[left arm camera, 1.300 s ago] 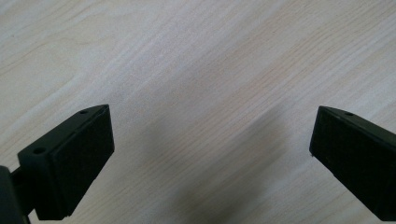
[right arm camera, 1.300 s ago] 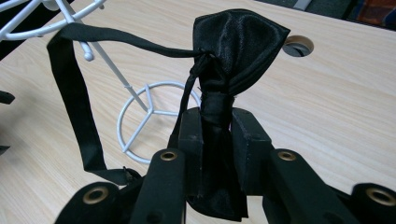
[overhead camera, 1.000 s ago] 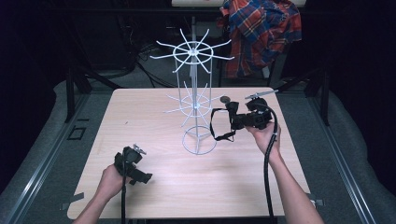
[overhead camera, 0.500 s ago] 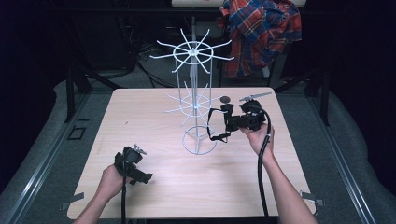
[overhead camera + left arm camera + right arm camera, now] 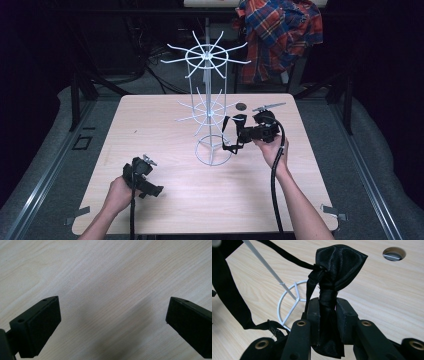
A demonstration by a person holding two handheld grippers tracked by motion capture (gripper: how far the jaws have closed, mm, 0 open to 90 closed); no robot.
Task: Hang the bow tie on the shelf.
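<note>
A white wire display rack with radiating hooks stands on the pale wooden table; its ring base appears in the right gripper view. My right gripper is beside the rack's lower right, shut on a black satin bow tie at its knot. The tie's black strap loops down toward the rack base. My left gripper rests low at the table's front left, its jaws wide open over bare wood with nothing between them.
A round cable hole sits in the table behind the right gripper. A plaid shirt hangs behind the table. Dark floor and metal frame rails surround the table.
The right gripper with the bow tie has shifted slightly left and toward the rack base. The left gripper has stayed put.
</note>
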